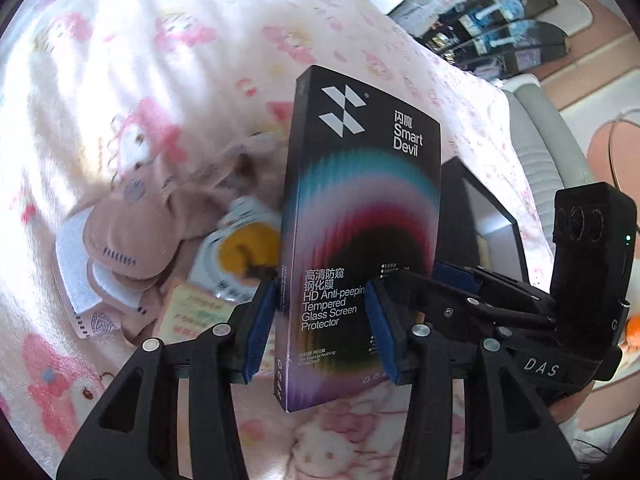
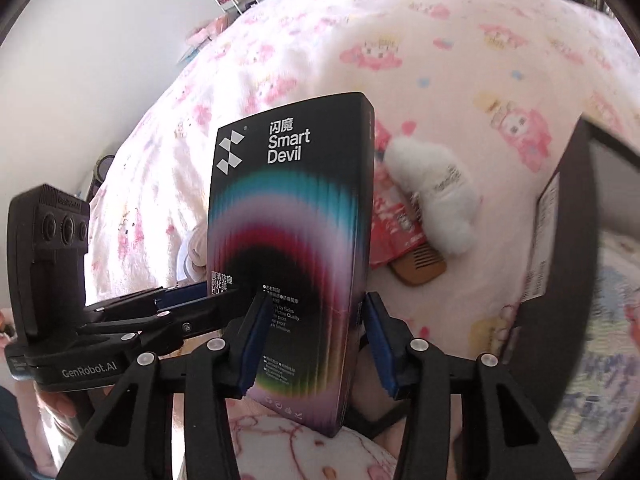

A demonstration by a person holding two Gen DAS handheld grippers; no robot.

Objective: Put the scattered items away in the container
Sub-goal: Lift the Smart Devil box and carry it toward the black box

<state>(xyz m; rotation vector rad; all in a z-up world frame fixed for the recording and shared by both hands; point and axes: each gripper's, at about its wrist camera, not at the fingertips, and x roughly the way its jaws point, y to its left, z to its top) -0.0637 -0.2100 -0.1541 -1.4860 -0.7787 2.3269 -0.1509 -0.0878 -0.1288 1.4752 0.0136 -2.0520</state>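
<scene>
At frame centre, the tall black cardboard screen-protector box (image 1: 360,232) stands upright, clamped across its width by both the left gripper (image 1: 320,328) and right gripper (image 2: 314,336), jaws part-open, above the pink blanket (image 2: 460,40).

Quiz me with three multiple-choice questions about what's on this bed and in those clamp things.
1. Where is the wooden comb?
A. On the blanket, just below the white fluffy toy
B. Between the fingers
C. On top of the box

2. What colour are the pads on the fingers?
A. Red
B. Blue
C. Yellow

3. How is the Smart Devil box?
A. Lying flat on the blanket
B. Torn open
C. Upright between the fingers

Answers:
1 A: the comb lies on the blanket under the white fluffy toy.
2 B: the fingers carry blue pads.
3 C: the Smart Devil box stands on end, closed.
</scene>
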